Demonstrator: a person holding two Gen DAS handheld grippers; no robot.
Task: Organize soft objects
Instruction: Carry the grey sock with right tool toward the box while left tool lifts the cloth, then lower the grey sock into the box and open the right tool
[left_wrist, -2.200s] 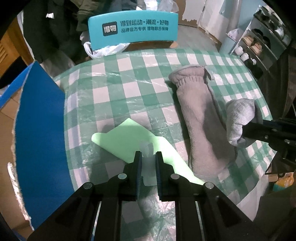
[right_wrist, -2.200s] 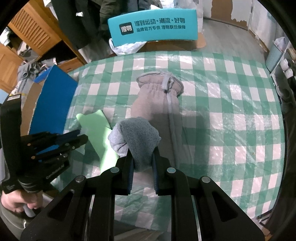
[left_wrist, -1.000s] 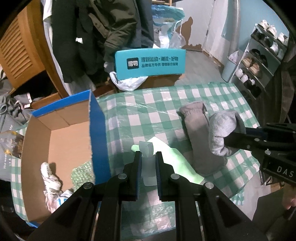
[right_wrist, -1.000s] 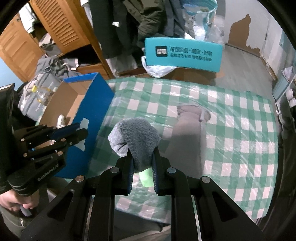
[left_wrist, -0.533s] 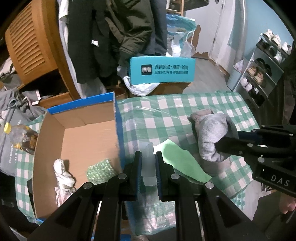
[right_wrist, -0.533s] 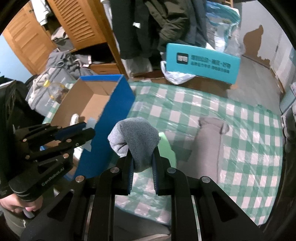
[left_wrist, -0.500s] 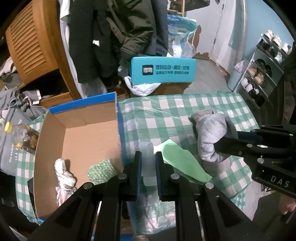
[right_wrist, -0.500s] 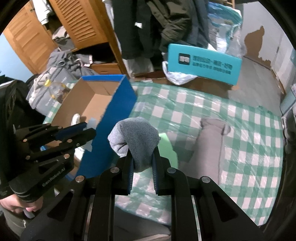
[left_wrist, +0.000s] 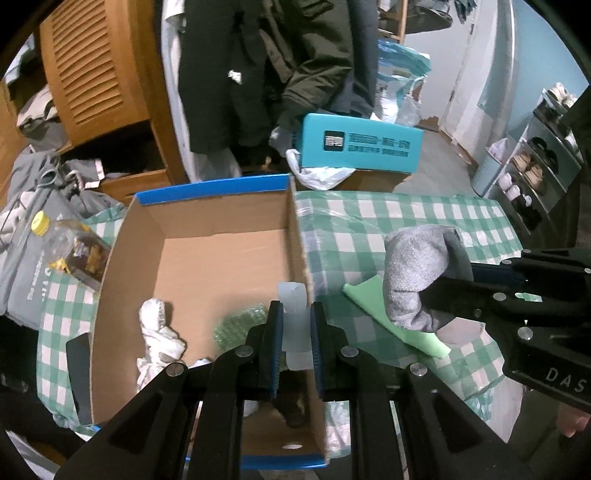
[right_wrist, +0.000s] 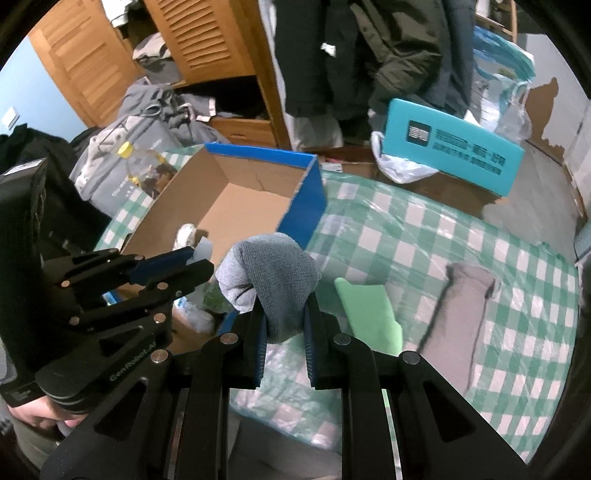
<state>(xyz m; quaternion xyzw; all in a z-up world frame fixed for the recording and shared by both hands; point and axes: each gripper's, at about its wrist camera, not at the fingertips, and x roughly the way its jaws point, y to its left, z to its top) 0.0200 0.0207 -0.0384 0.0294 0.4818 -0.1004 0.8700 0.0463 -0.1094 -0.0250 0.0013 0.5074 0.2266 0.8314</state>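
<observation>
Item: soft goods in transit. Your left gripper (left_wrist: 296, 334) clamped a translucent scrap (left_wrist: 293, 299) over the cardboard box (left_wrist: 221, 254); your right gripper (right_wrist: 283, 325) pinched a grey sock (right_wrist: 267, 273) beside it above the counter (right_wrist: 424, 236), presumably for deposit inside.

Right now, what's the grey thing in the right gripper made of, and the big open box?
The grey sock, pinched in the right gripper, looks like soft knitted fabric: you can see tiny stitch rows and it flops over. The box looks like cardboard: plain matte brown inside, with a smooth blue coating outside and along the rim.
</observation>
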